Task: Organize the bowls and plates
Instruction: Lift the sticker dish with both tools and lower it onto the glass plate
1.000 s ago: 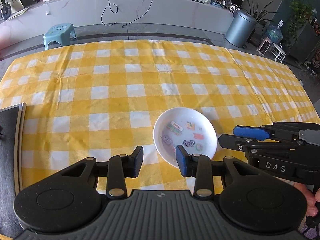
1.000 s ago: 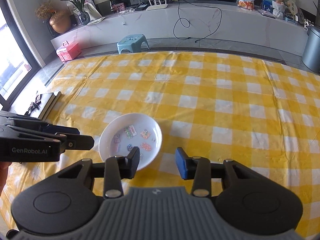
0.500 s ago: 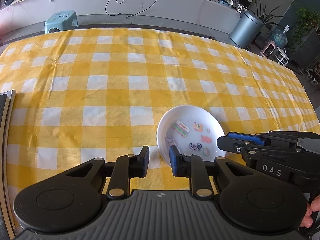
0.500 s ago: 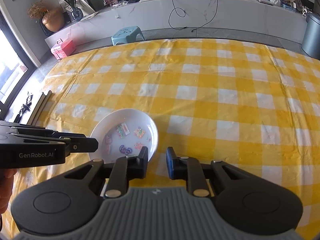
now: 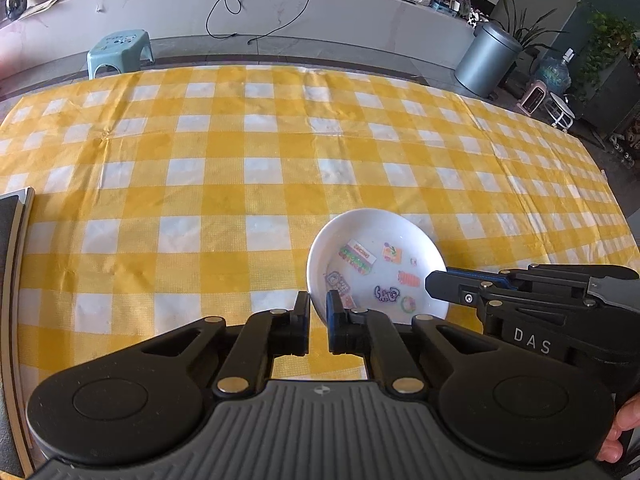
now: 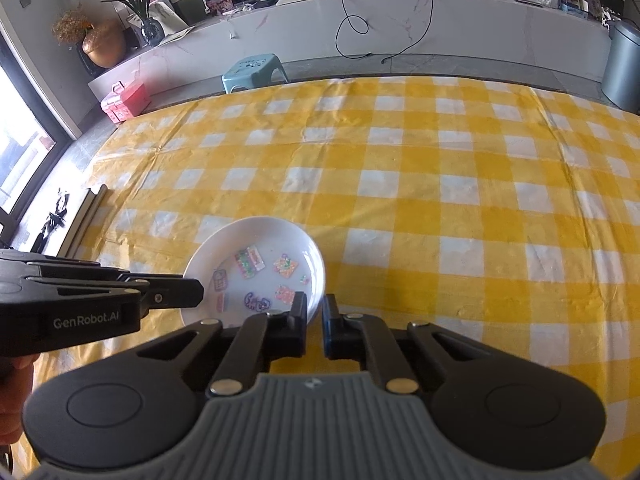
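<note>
- Both tongs pinch the same white plate from opposite sides, and each set has its jaws drawn in to a narrow slot.
- Left tongs have closed on the plate's near-left rim; the white edge sits in the slim gap between the pads, so I read this as a grip on the rim.
- In the right wrist view the left tongs come in from the left edge, their tip at the plate's left rim.
- At centre, the plate lies on the yellow-and-white checked cloth that covers the bench, near the front edge, with small colourful stickers across its well.
- Right tongs have closed on the plate's near-right rim, the white edge again caught between the pads.
- No other plate or bowl shows in either view; a dark flat board lies at the bench's left edge.
- Step in hand, as I judge it: the grasp is made and the lift has not begun, since the plate still lies flat on the cloth.
- Next move calls for both hands to rise together and level, so the shallow dish neither tips nor slides out of the thin rim grips.
</note>
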### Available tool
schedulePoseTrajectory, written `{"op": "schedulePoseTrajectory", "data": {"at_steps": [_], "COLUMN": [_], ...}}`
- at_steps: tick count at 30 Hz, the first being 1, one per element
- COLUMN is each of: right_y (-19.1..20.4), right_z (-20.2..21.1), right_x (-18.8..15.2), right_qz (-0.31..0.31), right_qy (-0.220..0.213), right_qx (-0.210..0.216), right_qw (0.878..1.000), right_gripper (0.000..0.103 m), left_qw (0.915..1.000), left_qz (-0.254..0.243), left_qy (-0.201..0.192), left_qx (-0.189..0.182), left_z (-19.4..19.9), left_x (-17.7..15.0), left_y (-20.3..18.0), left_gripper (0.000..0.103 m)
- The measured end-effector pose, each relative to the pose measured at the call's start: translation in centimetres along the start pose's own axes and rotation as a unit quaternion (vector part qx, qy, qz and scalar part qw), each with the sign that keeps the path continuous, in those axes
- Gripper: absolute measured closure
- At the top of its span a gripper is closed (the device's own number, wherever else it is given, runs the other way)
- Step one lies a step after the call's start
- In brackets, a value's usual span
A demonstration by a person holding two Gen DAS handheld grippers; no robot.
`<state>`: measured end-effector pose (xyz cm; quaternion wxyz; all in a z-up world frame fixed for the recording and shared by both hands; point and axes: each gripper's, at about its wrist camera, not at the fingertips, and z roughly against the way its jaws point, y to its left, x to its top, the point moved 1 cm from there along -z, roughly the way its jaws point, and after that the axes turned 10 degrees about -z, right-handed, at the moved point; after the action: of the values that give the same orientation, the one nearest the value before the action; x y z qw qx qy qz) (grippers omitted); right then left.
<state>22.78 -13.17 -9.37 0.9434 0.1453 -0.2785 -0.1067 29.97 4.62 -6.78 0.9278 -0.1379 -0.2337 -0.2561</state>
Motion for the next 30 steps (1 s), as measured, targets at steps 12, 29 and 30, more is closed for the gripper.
{"op": "schedulePoseTrajectory", "data": {"at_steps": [12, 29, 30], "right_y": [-1.5, -9.6, -10.1], "right_z": [10.8, 22.7, 22.8], "right_x": [-2.0, -13.7, -14.4], "right_qz": [-0.036, -0.079, -0.08], "right_qy": [-0.051, -0.096, -0.096], "right_qx": [0.028, 0.002, -0.002], "right_qw": [0.998, 0.992, 0.992], "right_gripper": [0.098, 0.1, 0.101], "left_qw": [0.996, 0.9952, 0.9948], "left_qz": [-0.057, 0.002, 0.009], "left_qy": [-0.068, -0.098, -0.101], "left_qx": [0.011, 0.001, -0.004], "left_z": [9.7, 12.0, 11.7], "left_x": [0.1, -10.1, -10.7], "left_y": [-7.7, -20.8, -21.1], "left_gripper": [0.097, 0.097, 0.097]}}
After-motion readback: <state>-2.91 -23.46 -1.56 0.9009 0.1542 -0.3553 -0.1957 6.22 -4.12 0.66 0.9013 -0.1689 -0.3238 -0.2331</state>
